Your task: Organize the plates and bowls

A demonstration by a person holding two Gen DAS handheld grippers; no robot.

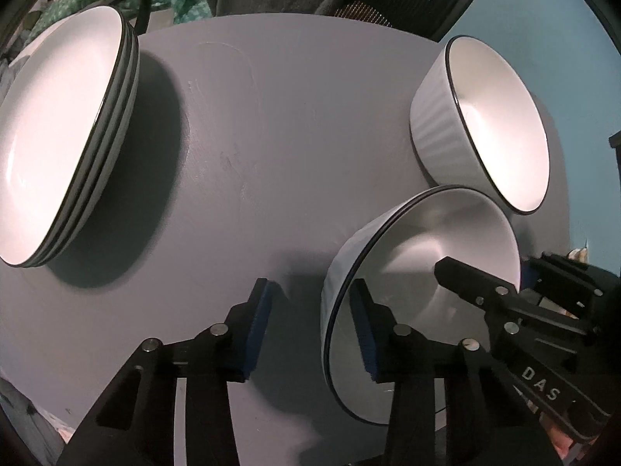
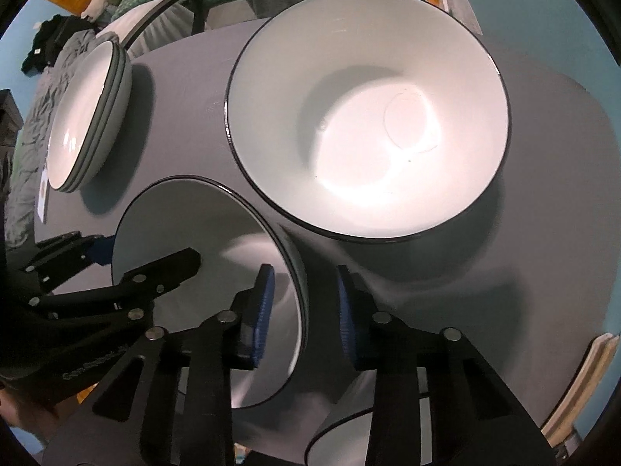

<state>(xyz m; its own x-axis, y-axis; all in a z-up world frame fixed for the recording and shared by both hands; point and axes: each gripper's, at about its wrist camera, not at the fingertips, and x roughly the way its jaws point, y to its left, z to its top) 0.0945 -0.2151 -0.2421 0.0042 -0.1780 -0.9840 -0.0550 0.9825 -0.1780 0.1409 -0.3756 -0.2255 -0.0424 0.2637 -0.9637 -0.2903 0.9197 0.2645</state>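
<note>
Both grippers straddle opposite rims of the near bowl [image 2: 209,279], tilted on the grey table [image 1: 271,136]: left gripper [image 1: 310,326] and right gripper [image 2: 302,310] gape unclamped; closing evenly should steady it.

White black-rimmed bowls [image 2: 368,128], grey table [image 1: 271,136]

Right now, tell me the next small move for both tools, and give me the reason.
Probably close both tools on the near white ceramic bowl with the black rim. The left tool and the right tool each stand open, one pad inside the bowl and one outside, on opposite sides of its rim. Neither seems to grip it yet, so it cannot be lifted.
</note>
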